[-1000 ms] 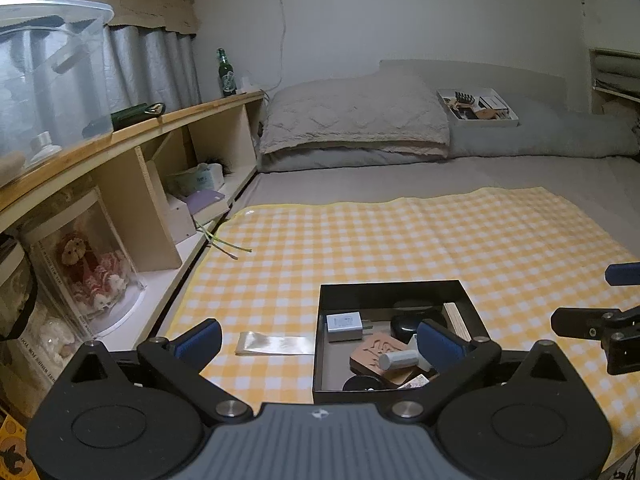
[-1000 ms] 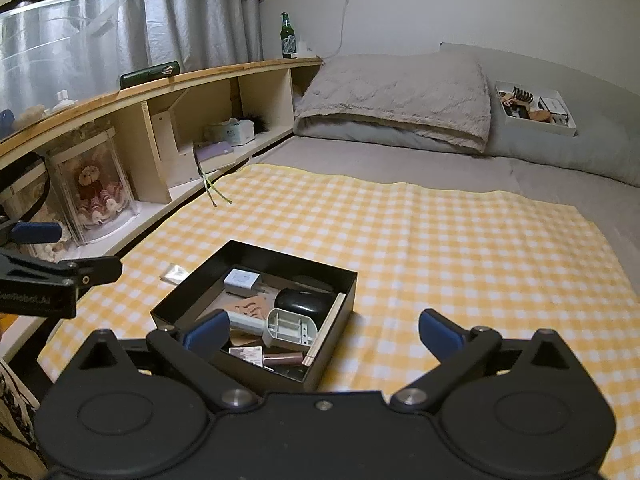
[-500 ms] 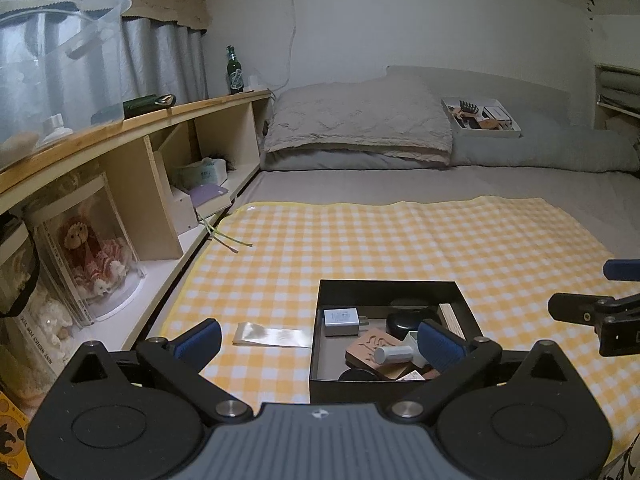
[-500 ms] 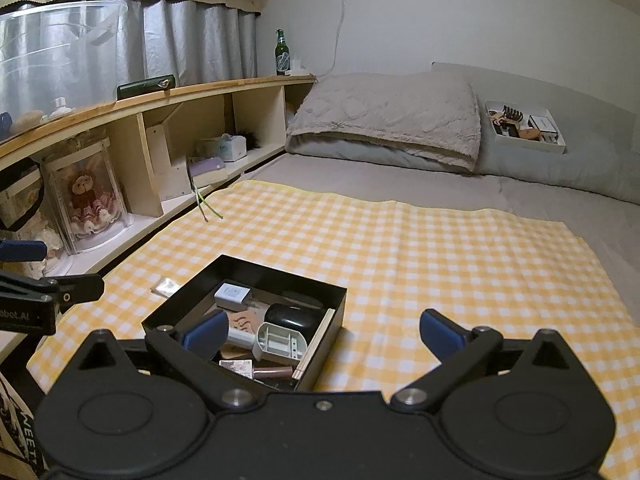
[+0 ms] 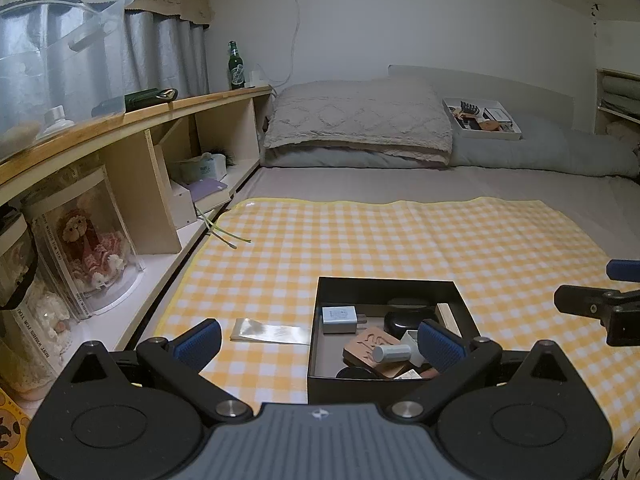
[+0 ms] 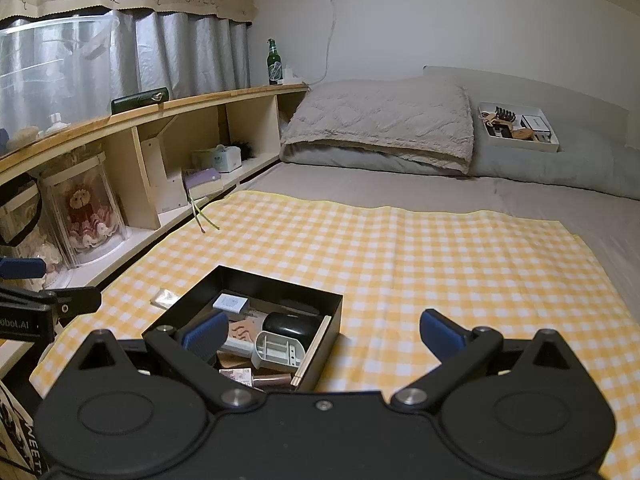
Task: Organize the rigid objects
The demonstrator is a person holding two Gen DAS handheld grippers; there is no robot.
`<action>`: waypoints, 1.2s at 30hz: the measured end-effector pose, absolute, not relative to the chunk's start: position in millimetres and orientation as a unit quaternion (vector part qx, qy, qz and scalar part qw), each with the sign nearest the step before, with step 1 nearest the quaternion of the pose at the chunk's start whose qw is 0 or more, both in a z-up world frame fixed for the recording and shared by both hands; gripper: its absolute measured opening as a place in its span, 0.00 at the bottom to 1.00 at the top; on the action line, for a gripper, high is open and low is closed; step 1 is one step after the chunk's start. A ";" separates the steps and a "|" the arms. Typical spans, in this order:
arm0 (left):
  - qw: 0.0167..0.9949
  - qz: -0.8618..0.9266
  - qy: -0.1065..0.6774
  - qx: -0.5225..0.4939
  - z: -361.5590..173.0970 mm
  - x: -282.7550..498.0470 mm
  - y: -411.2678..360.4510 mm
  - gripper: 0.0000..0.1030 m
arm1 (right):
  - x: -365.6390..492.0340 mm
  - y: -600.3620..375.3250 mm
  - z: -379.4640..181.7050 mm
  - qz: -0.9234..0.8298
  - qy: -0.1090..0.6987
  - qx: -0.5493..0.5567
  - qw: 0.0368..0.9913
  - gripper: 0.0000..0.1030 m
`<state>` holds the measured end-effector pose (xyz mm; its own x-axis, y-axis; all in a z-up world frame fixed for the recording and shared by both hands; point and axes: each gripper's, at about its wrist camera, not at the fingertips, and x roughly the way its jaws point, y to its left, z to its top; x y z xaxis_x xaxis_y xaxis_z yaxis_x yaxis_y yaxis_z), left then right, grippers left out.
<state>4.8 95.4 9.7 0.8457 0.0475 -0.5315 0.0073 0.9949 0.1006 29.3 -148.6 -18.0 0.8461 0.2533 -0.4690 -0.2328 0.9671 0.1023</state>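
Both grippers hang wide open and empty over the near edge of a yellow checked cloth [image 5: 400, 240] spread on a bed. The left gripper [image 5: 320, 338] points almost straight at a shallow black box [image 5: 384, 284] that lies just ahead, slightly to its right; the box's right part falls between its spread fingers. The right gripper [image 6: 322, 330] sees the same box ahead and to its left, with bare cloth before its right finger. Inside the box lie a white charger [image 5: 339, 319], a black case [image 6: 290, 326], a carved wooden piece [image 5: 370, 346] and a grey cylinder [image 5: 391, 354], its long axis running left to right across the left gripper's line. A clear wrapper [image 5: 270, 334] lies on the cloth just left of the box. The left gripper appears better lined up to reach in. Farther off, a white tray [image 6: 520, 128] of small items rests on the grey bedding.
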 end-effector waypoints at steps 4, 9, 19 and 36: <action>0.959 0.009 0.278 0.050 9.3 5.1 94.2 1.00 | 29.3 -148.2 -17.7 0.127 0.246 0.020 0.961 1.00; 0.959 0.010 0.281 0.046 9.3 5.3 94.4 1.00 | 28.2 -149.0 -15.1 0.129 0.243 0.019 0.961 1.00; 0.958 0.012 0.281 0.047 9.6 5.2 94.9 1.00 | 27.5 -148.4 -14.5 0.133 0.240 0.016 0.961 1.00; 0.958 0.012 0.281 0.050 9.1 5.2 95.5 1.00 | 27.3 -148.5 -14.7 0.132 0.241 0.016 0.961 1.00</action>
